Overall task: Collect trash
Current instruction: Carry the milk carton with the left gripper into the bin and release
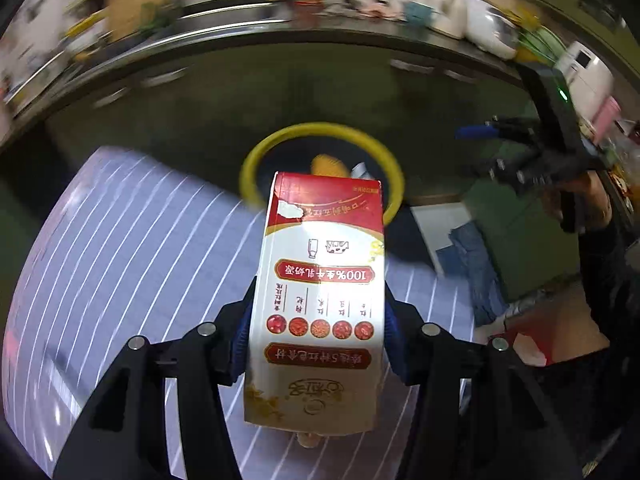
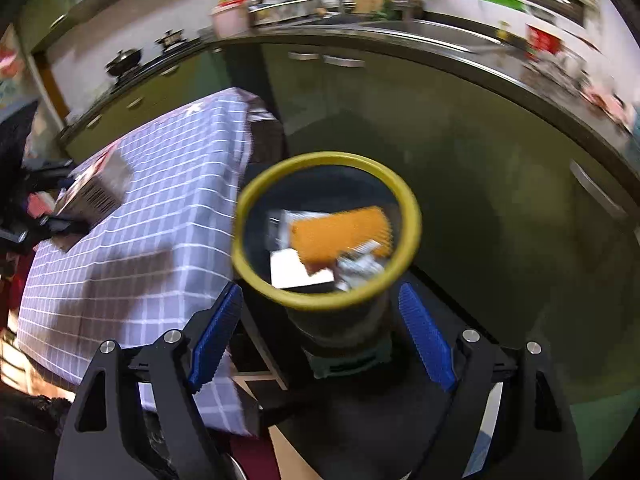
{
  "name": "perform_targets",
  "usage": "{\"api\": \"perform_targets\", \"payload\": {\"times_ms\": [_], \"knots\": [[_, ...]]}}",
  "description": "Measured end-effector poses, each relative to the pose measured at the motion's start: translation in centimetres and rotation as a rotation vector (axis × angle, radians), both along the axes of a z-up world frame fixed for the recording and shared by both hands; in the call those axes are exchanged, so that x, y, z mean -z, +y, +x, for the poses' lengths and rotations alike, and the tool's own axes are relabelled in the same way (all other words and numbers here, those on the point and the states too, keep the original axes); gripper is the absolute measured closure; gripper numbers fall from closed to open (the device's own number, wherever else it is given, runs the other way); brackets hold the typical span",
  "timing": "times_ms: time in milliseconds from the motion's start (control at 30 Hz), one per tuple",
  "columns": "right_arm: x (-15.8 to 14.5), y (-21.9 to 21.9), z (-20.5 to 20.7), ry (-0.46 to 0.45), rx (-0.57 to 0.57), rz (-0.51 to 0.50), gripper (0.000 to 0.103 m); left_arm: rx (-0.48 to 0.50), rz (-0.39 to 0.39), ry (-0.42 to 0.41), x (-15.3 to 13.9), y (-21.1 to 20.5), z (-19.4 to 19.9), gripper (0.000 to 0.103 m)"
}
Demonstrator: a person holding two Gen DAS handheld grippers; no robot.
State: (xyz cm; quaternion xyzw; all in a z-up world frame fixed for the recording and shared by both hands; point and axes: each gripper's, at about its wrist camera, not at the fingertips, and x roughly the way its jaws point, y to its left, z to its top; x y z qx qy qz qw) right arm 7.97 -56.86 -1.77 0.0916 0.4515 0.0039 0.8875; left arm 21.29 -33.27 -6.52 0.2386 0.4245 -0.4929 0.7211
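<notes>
A red and white drink carton [image 1: 320, 300] stands upright between the blue pads of my left gripper [image 1: 319, 332], which is shut on its sides above the checked tablecloth. Beyond it is the dark bin with a yellow rim [image 1: 320, 128], holding an orange packet [image 1: 326, 164]. My right gripper [image 2: 322, 332] hangs open and empty over the near side of that bin's yellow rim [image 2: 248, 200]. Inside the bin lie the orange packet [image 2: 336, 236], white paper and crumpled foil. The carton [image 2: 96, 188] also shows at the left edge of the right wrist view.
A table under a purple checked cloth [image 2: 140, 220] stands left of the bin. A green cabinet front and a steel counter [image 2: 460, 40] with kitchenware curve behind. A hand holds the right gripper [image 1: 492, 144] at the right in the left wrist view.
</notes>
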Motion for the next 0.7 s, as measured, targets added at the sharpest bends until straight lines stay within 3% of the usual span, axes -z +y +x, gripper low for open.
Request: {"api": "perform_targets", "payload": {"times_ms": [267,367,567,700], "knots": [[0.7,-4.0,-4.8,0.001,0.102,0.037,0.023,0.014,0.020,0.037,3.6,-12.0,4.6,0.049],[1.0,-4.6,-5.8,0.004,0.121,0.049,0.022,-0.018,0.036,0.005,5.0,-14.0,6.3,0.030],[1.2,-4.8,-5.9,0.013,0.119,0.061,0.020,-0.051,-0.053,0.005,3.3,-11.6,5.8,0.030],[1.0,-2.8,-3.0,0.009,0.046,0.062,0.020,-0.100,-0.152,-0.012,0.4,-5.9,3.9,0.024]]}}
